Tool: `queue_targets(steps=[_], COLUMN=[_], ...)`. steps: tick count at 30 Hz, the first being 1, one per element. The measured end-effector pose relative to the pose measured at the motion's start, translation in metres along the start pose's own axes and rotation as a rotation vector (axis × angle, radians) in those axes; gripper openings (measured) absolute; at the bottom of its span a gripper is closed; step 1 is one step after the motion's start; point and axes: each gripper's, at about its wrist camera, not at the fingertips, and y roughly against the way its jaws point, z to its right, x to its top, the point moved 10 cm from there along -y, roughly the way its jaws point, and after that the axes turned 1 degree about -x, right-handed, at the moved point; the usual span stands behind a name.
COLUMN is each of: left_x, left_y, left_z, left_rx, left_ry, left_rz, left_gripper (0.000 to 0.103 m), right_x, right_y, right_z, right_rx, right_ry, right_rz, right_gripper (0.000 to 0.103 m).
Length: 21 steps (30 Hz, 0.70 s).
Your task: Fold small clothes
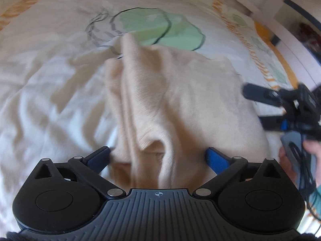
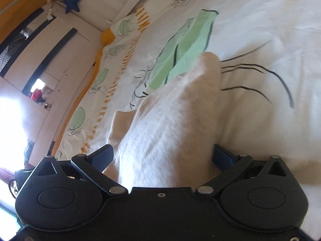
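Garment: the beige knit garment (image 1: 176,92) lay crumpled on the bed, in the middle of both frames, with one fold raised toward the green leaf print (image 1: 160,28).
Left gripper (image 1: 158,158): your jaws stood wide open, and the cloth passed between the fingers.
Right gripper (image 2: 162,156): your jaws stood open too, with the garment (image 2: 166,124) bunched between them.
Bed cover (image 1: 40,104): white and wrinkled, at the left of the left view.
Blue star (image 2: 72,1): it hung at the upper left of the right view.

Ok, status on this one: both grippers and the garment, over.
Left gripper open, beige knit garment bunched between fingers. Right gripper open, same cloth between fingers. Garment on printed bedcover, unfolded. Nothing in the way.
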Motion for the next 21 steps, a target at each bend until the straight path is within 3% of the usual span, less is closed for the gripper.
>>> queue_targets(steps=[4, 6, 7, 8, 9, 12, 21], left_x=[0.005, 0.006, 0.008, 0.009, 0.009, 0.01, -0.01], left_y=[-0.006, -0.006, -0.005, -0.004, -0.003, 0.0, 0.009], left_z=[0.007, 0.009, 0.009, 0.008, 0.007, 0.007, 0.045], left_rx=[-0.048, -0.076, -0.089, -0.097, -0.11, -0.161, -0.212], left_ry=[-0.022, -0.008, 0.009, 0.025, 0.045, 0.095, 0.114], left_rz=[0.015, 0.029, 0.037, 0.046, 0.05, 0.05, 0.016], left_gripper=[0.102, 0.095, 0.088, 0.073, 0.061, 0.044, 0.04], right_x=[0.004, 0.003, 0.002, 0.001, -0.001, -0.003, -0.016], right_y=[-0.013, -0.018, -0.022, -0.025, -0.026, -0.019, 0.029], right_z=[-0.008, -0.012, -0.012, -0.011, -0.011, -0.012, -0.014], right_rx=[0.017, 0.008, -0.026, -0.055, -0.057, -0.08, -0.145], right_ry=[0.022, 0.035, 0.044, 0.048, 0.039, 0.02, 0.028], right_rz=[-0.026, -0.035, -0.046, -0.056, -0.051, -0.024, -0.022], right_gripper=[0.103, 0.084, 0.056, 0.049, 0.049, 0.048, 0.043])
